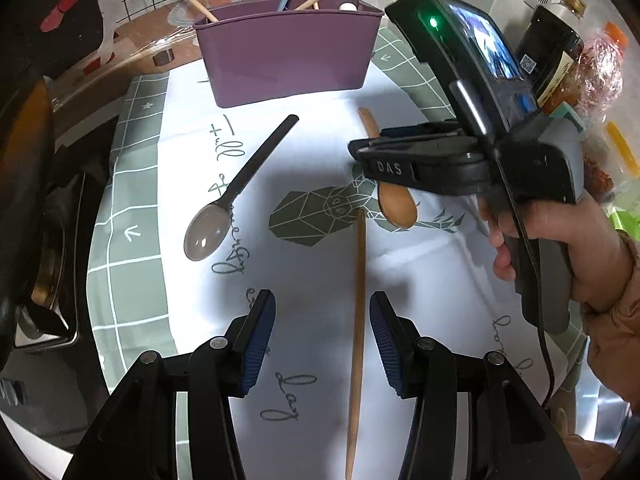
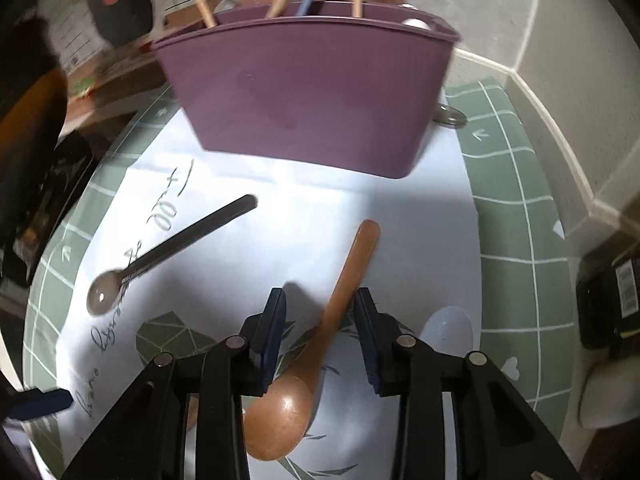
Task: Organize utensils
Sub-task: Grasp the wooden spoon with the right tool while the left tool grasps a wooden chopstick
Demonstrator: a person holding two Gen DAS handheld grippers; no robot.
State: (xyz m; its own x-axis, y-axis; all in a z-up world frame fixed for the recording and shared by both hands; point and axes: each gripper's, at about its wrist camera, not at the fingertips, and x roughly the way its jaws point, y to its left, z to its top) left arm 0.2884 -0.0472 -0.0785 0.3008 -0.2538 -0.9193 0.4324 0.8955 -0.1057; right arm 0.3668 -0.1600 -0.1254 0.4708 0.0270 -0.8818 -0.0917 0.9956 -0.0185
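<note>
The left gripper (image 1: 322, 344) fingers are standing open around a thin wooden chopstick (image 1: 357, 344) without touching it. The right gripper (image 2: 320, 344) fingers are straddling a brown wooden spoon's (image 2: 320, 344) handle, seemingly not yet pressing. Both utensils are lying mid-tabletop (image 1: 132, 280), before the purple plastic holder (image 2: 308, 96) at its far edge.

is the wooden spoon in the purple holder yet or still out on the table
Out. The wooden spoon lies flat on the tablecloth in front of the purple holder, its handle between the right gripper's open jaws.
</note>
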